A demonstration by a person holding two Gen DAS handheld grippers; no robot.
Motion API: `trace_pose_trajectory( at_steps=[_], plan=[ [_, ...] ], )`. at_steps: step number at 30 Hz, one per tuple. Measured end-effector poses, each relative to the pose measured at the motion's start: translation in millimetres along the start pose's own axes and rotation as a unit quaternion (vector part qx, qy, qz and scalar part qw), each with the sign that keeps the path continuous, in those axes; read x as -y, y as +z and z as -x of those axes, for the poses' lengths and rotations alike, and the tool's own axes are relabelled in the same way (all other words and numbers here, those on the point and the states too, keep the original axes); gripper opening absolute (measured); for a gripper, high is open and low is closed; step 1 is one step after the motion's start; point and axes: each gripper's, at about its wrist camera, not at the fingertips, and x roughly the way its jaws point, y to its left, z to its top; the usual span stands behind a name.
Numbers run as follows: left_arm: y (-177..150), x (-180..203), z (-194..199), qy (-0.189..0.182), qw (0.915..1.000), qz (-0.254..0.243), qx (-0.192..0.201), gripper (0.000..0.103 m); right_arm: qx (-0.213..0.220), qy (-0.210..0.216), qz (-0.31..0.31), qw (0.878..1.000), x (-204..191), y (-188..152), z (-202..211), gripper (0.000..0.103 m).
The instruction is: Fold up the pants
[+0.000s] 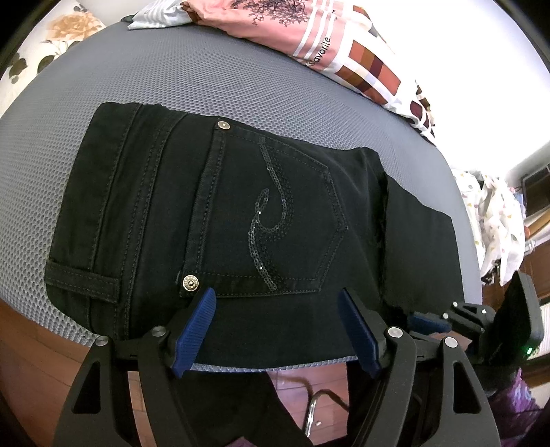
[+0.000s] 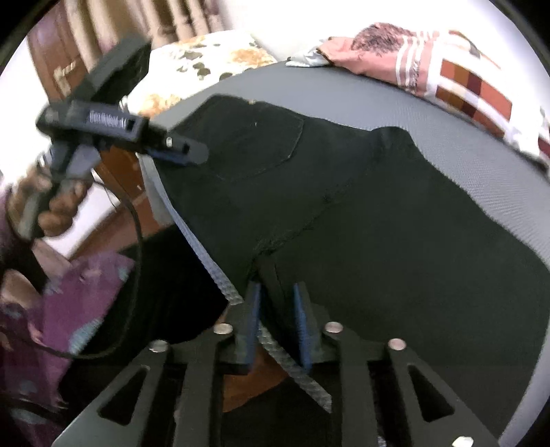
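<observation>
Black jeans [image 1: 154,206] lie folded on a grey mesh mattress [image 1: 240,79], back pocket with a sequin swirl [image 1: 271,213] facing up. My left gripper [image 1: 275,295] hovers open over the jeans' near edge, its blue pads [image 1: 197,323] wide apart with nothing gripped. My right gripper [image 2: 277,287] is at the jeans' [image 2: 378,223] near edge by the crotch seam. Its pads stand narrowly apart with a fold of black fabric [image 2: 271,275] between them, not visibly pinched. In the right wrist view the left gripper [image 2: 185,151] shows at upper left.
Pink patterned bedding [image 1: 326,37] and a floral pillow [image 1: 62,31] lie at the mattress's far side. A hand [image 2: 58,206] holds the left gripper's handle. Wooden floor and a metal chair leg [image 1: 316,405] show below the mattress edge. Light clothes [image 1: 495,220] hang at right.
</observation>
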Motion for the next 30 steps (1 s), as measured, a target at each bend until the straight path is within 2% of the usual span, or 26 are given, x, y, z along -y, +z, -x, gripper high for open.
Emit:
trace_pose_trajectory(
  at_steps=[2,5,7,10,13,15,17,20,21,24,27,30],
  plan=[
    [0,-1,0,-0.002,1.0000,0.002,0.000,0.074,0.035,0.030,-0.042,0.998,14,2,15,0.025],
    [1,-1,0,-0.006,1.0000,0.008,0.000,0.074,0.082,0.040,-0.114,0.989,41,2,34,0.025],
    [0,-2,1,-0.006,0.9999,0.009,0.001,0.074,0.093,0.034,-0.138,0.985,50,2,36,0.024],
    [1,-2,2,-0.004,0.9999,0.010,0.003,0.074,0.081,0.037,-0.126,0.988,39,1,24,0.016],
    [2,-6,6,-0.003,0.9998,0.016,0.011,0.074,0.044,0.023,-0.083,0.995,16,-2,-1,0.013],
    [4,-10,10,-0.004,0.9996,0.021,0.016,0.074,0.027,-0.010,-0.045,0.999,0,-6,-15,0.013],
    [7,-16,21,0.006,0.9992,0.025,0.030,0.074,0.029,-0.005,-0.058,0.998,1,-6,-12,0.013],
    [14,-39,48,0.011,0.9972,0.047,0.058,0.074,0.075,0.014,-0.116,0.990,16,-4,11,0.013],
    [16,-50,56,0.004,0.9961,0.061,0.063,0.074,0.102,0.023,-0.144,0.984,23,-6,25,0.015],
    [20,-86,79,-0.010,0.9919,0.098,0.079,0.074,0.139,0.038,-0.204,0.968,39,-17,43,0.018],
    [16,-117,85,-0.009,0.9908,0.112,0.076,0.074,0.132,0.003,-0.217,0.967,46,-33,42,0.019],
    [7,-133,72,-0.029,0.9903,0.123,0.056,0.074,0.121,-0.006,-0.234,0.965,49,-46,33,0.019]
  ],
)
